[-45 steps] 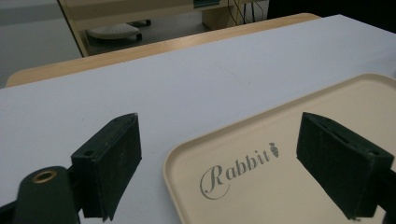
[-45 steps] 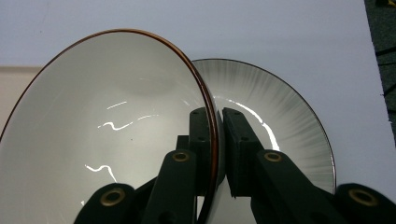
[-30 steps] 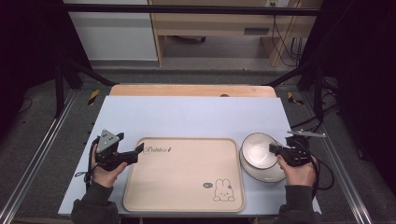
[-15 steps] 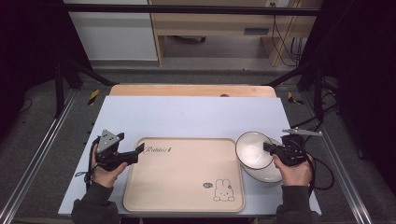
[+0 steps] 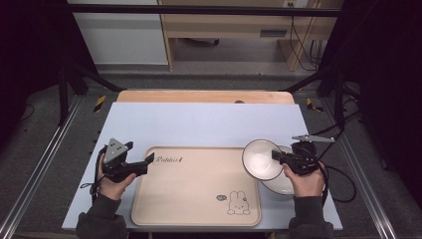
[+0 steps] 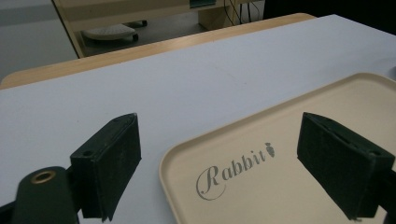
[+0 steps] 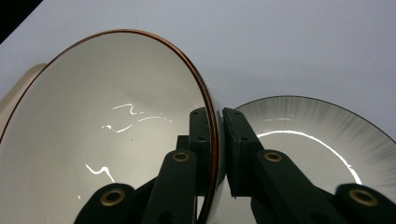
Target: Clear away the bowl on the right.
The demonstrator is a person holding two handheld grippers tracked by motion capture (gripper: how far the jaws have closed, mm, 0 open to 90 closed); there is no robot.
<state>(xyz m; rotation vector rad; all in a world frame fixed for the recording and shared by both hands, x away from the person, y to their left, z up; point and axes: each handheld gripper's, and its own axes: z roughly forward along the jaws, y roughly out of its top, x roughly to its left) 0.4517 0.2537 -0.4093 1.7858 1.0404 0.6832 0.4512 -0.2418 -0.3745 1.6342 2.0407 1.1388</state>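
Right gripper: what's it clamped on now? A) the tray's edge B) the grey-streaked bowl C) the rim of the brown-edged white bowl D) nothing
C: the right gripper has one finger inside and one outside the rim of the brown-edged bowl, which is tipped up above the grey-streaked bowl left on the table.

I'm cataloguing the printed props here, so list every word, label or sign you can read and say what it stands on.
"Rabbit", in script with a small carrot mark after it: printed near one corner of the beige rectangular plastic tray.
Rabbit drawing with a small round mark beside it: near the tray's opposite corner in the high view; any lettering there is too small to read.
Grey label on the wooden furniture beyond the table: too blurred to read.
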